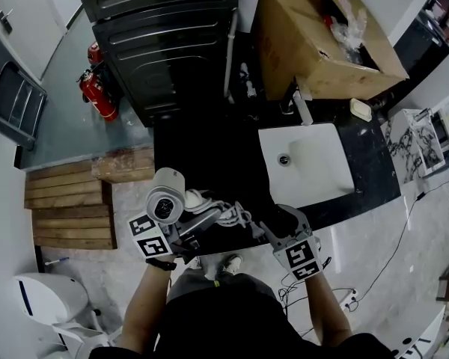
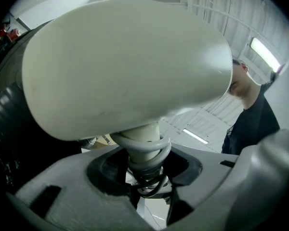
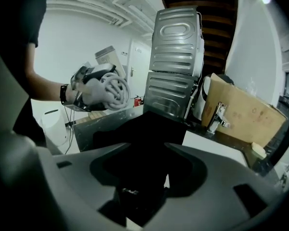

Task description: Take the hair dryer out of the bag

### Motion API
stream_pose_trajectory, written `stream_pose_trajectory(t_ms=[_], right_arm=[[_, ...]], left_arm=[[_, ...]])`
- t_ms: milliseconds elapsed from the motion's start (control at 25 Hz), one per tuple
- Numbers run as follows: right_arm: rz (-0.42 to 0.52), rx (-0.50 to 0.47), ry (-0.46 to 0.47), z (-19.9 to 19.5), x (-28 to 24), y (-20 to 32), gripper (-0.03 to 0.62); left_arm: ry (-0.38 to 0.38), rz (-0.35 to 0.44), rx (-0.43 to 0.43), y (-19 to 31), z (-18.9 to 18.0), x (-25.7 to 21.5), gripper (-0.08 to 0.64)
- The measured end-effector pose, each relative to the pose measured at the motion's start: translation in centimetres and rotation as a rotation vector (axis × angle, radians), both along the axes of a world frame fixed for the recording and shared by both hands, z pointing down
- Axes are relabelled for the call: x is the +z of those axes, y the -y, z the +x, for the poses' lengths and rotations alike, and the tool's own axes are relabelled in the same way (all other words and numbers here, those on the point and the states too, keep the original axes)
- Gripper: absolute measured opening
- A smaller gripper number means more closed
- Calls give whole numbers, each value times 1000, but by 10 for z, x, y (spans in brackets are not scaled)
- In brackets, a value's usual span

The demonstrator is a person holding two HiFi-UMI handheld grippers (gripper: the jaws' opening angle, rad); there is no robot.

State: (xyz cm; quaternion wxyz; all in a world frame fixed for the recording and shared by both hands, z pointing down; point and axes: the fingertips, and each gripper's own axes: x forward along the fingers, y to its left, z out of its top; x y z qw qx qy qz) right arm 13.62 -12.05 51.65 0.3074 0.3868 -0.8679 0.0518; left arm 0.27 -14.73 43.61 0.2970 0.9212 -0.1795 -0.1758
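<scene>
Well, your left claw (image 2: 147,177) grips the hair dryer (image 2: 125,66), already out. The bag (image 3: 149,129) sits just ahead of your wide-open right claw (image 3: 144,172). I'd say set the dryer down next.

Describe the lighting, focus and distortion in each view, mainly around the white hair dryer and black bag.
Head view: heavy fisheye bending at the edges, cream-white hair dryer sharp against a dark counter. Left gripper view: the dryer fills the frame, soft, with a glaring ceiling strip light. Right gripper view: the soft black bag is underexposed, nearly featureless.
</scene>
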Motion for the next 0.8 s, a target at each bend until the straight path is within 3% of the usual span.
stream_pose_trajectory(t_ms=[360, 800], right_arm=[[14, 73, 136, 4, -34, -10, 218], [56, 52, 208, -7, -68, -9, 229]], left_arm=[[22, 56, -98, 15, -5, -15, 202], [77, 100, -193, 28, -17, -29, 202]])
